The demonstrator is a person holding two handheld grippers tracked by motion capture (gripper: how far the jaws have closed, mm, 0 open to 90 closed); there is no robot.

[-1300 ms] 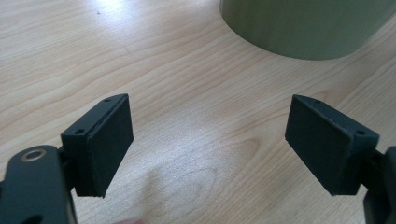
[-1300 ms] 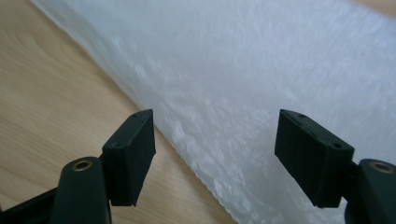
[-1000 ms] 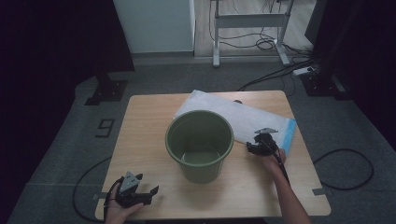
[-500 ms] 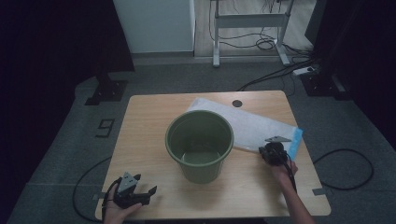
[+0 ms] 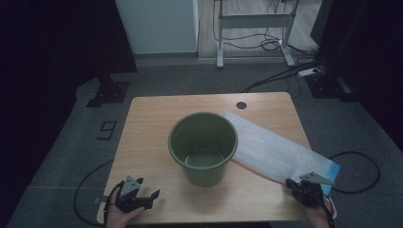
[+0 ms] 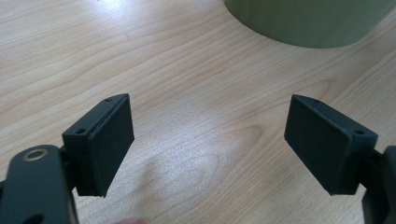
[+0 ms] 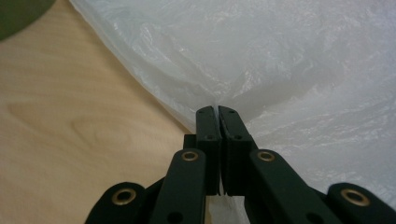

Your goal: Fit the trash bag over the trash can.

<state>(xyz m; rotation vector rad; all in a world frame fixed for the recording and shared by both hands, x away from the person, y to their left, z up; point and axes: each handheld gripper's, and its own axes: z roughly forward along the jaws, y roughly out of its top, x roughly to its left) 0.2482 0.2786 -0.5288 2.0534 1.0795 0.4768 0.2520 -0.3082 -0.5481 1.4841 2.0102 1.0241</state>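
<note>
Pinching the near edge of the plastic bag [image 7: 289, 70], the right gripper [image 7: 217, 111] has its jaws clenched on the film, which lies flat across the right side of the desk [image 5: 152, 123], touching the green bucket [image 5: 203, 147] and running out to the near right corner. Keep the pull low and even so the thin film doesn't slip or tear, and steer it clear of the bucket's rim. Left gripper [image 6: 208, 140] sits released, jaws wide over bare wood near the bucket's base, ready to take the opposite edge.
</note>
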